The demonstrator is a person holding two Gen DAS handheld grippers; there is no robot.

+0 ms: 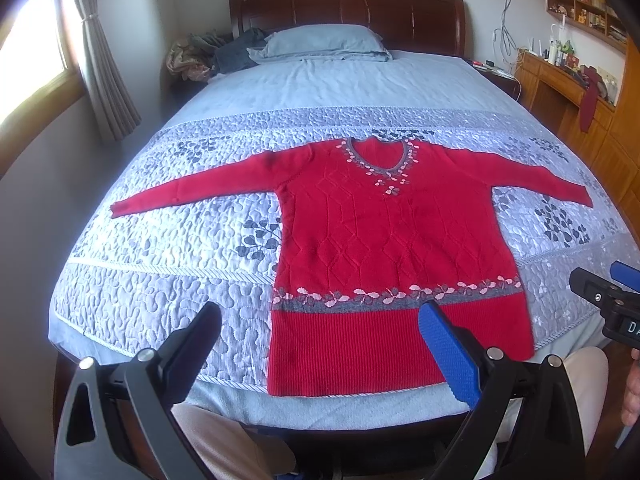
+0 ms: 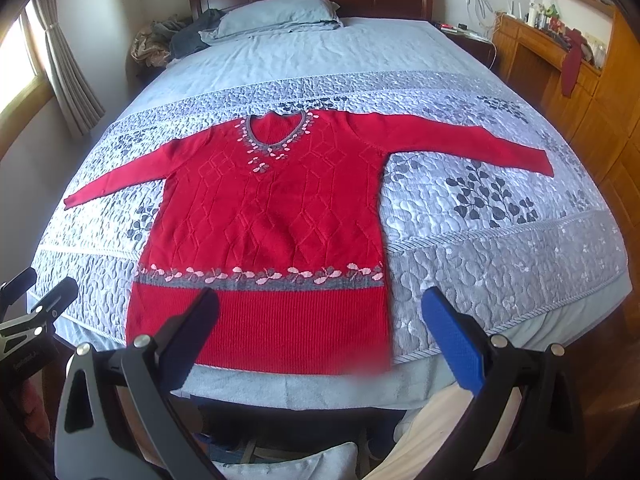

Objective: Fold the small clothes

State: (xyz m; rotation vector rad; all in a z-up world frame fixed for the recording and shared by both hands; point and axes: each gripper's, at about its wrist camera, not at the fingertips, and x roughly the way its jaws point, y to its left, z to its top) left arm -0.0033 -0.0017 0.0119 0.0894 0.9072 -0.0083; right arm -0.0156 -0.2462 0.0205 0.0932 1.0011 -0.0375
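A red knit sweater [image 1: 380,232] with a grey flowered band lies flat, front up, on the quilted bed, both sleeves spread out sideways and its hem at the near edge. It also shows in the right wrist view [image 2: 272,208]. My left gripper [image 1: 320,320] is open and empty, held above the hem's left part. My right gripper [image 2: 320,312] is open and empty, above the hem's right corner. The right gripper's body shows at the right edge of the left wrist view [image 1: 616,300]. The left gripper shows at the left edge of the right wrist view [image 2: 36,304].
The bed has a blue-grey quilt [image 1: 168,248], a pillow [image 1: 324,40] and a pile of clothes [image 1: 216,54] by the wooden headboard [image 1: 344,8]. A wooden desk and shelves [image 1: 568,76] stand on the right, a window with curtain [image 1: 100,60] on the left. The person's legs [image 1: 224,440] are below the bed edge.
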